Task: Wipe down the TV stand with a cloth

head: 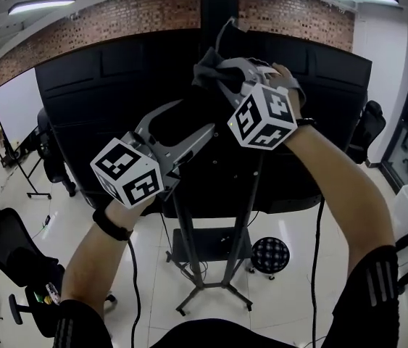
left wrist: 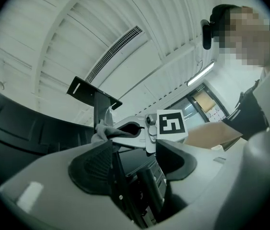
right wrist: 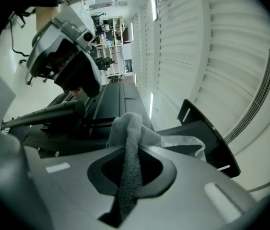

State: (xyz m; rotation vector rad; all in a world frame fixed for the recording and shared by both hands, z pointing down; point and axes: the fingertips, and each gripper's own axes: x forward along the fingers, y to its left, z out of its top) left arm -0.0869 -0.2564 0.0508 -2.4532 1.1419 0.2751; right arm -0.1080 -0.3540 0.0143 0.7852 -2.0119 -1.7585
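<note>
The TV stand's black pole (head: 251,194) rises from a wheeled base (head: 205,285) behind the big black screen back (head: 95,100). In the head view my right gripper (head: 218,75) is raised to the stand's top and is shut on a grey cloth (head: 207,69). The right gripper view shows that cloth (right wrist: 131,128) pinched between the jaws, next to the stand's black top bracket (right wrist: 206,133). My left gripper (head: 189,122) is lower and to the left, jaws apart with nothing gripped. Its own view looks up at the right gripper's marker cube (left wrist: 171,124), the cloth (left wrist: 103,129) and the bracket (left wrist: 94,94).
A round patterned stool (head: 269,254) stands on the white floor right of the stand's base. Black office chairs (head: 8,256) sit at the left, another (head: 369,125) at the right. A whiteboard (head: 15,104) stands far left. A cable (head: 317,252) hangs down.
</note>
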